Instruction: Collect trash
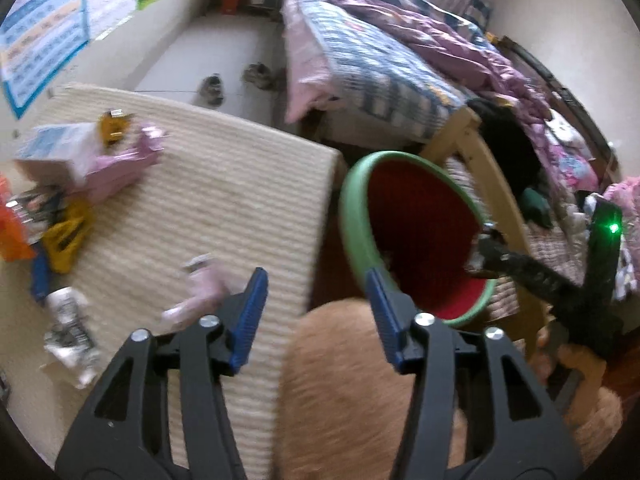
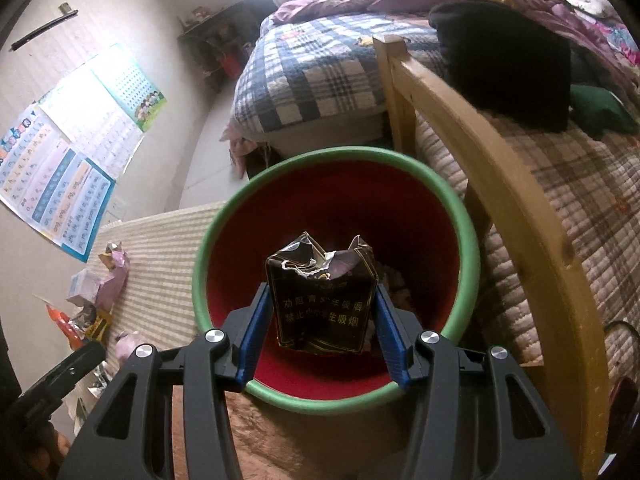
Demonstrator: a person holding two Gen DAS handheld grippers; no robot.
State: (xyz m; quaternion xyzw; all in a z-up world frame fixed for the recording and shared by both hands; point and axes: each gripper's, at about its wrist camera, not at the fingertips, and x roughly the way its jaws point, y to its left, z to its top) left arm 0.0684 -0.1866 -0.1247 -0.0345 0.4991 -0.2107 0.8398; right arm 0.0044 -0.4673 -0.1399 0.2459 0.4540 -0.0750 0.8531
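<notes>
left of the red bin (image 2: 332, 208) with the green rim, wrappers and small boxes (image 1: 80, 160) lie heaped on the cream surface (image 1: 208, 184). nearer the bin, the left hand-held gripper (image 1: 316, 312) stands wide with nothing between its blue pads. over the bin's mouth, the right hand-held gripper (image 2: 320, 320) clamps a crumpled dark cigarette pack (image 2: 322, 296). right of the bin runs the bed's wooden frame (image 2: 496, 168).

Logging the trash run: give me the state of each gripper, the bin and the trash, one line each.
Right gripper: shut on the pack, over the bin.
Pack: dark, torn open at top, crumpled.
Bin: upright, open, some scraps at the bottom.
Left gripper: open, empty.
Wrappers: loose on the mat.
</notes>
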